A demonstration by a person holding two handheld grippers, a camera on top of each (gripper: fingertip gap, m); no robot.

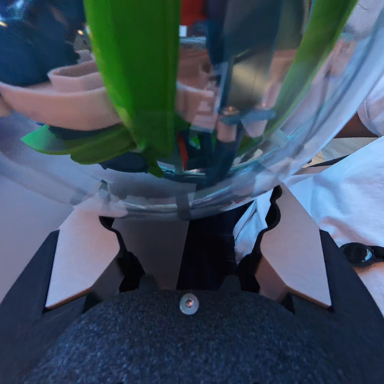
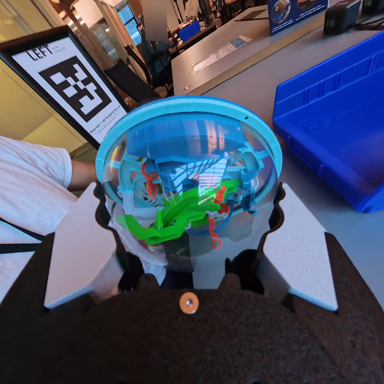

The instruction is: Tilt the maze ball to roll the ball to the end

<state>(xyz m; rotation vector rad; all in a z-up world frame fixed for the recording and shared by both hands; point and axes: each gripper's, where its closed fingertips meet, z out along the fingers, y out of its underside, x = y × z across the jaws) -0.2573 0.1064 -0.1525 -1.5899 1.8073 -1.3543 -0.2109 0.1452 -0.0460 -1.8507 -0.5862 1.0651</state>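
The maze ball (image 2: 187,149) is a clear sphere with a light-blue ring and green, blue and red tracks inside. My right gripper (image 2: 189,188) is shut on it, with the jaws wide and pressed on both sides of the clear shell below the ring. In the left wrist view the maze ball (image 1: 187,124) fills the top, blurred and very close. My left gripper (image 1: 182,199) holds its lower shell between the fingertips. A small silvery dot (image 2: 159,228) sits on the green track; I cannot tell if it is the ball.
A blue plastic bin (image 2: 332,135) stands on the grey table (image 2: 228,93) to the right. A framed marker sign (image 2: 62,83) leans at the left. A person's white shirt (image 2: 25,176) and arm are close on the left, and the shirt also shows in the left wrist view (image 1: 342,197).
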